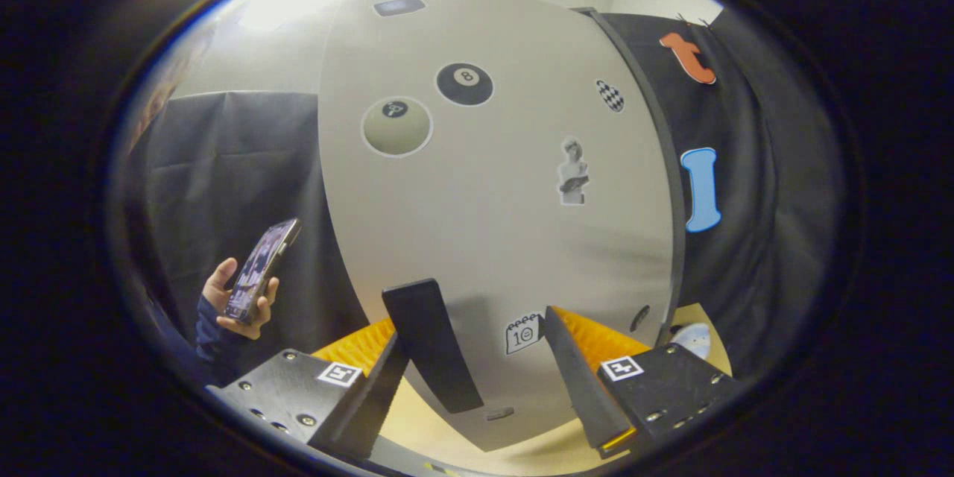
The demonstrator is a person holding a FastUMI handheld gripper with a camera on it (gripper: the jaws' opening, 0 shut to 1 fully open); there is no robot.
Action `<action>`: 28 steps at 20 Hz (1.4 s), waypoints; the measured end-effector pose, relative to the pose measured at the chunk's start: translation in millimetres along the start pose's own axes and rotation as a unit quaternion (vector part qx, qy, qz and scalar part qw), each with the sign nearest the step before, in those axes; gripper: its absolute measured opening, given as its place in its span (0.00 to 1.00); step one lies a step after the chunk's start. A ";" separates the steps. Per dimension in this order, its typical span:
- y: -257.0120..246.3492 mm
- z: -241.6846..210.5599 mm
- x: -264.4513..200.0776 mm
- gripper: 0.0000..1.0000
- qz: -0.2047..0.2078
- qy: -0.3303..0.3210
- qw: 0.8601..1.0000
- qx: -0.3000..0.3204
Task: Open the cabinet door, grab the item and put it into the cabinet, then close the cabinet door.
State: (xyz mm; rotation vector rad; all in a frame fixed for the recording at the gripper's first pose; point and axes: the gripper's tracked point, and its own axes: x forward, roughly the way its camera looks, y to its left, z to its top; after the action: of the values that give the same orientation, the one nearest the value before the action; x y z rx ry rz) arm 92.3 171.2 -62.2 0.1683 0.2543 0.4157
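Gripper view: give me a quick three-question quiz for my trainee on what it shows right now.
1. Fill in: the black handle on the cabinet door stands ___ the two fingers.
2. The hand beside the cabinet holds: A a cup, B a phone, C a key.
3. True or false: the fingers are shut on the handle.

Key: 1 between, nearer the left one. 2 B, the phone. 3 false, the fingers are open and do not press on the handle.

Off to your left, a person's hand (223, 298) holds a phone (261, 268) up against the black cloth wall (223, 179).
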 end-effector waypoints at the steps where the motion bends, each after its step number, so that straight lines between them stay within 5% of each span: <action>1: 3.0 -1.0 6.9 1.00 0.003 -0.002 1.000 -0.002; 13: 25.6 -11.6 93.4 1.00 0.016 -0.007 0.999 -0.035; 28: 30.4 -20.0 88.2 0.98 -0.006 -0.009 1.000 -0.017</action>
State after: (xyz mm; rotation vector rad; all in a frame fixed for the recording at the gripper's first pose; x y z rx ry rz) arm 153.3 237.7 -93.3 0.1369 0.2304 0.4066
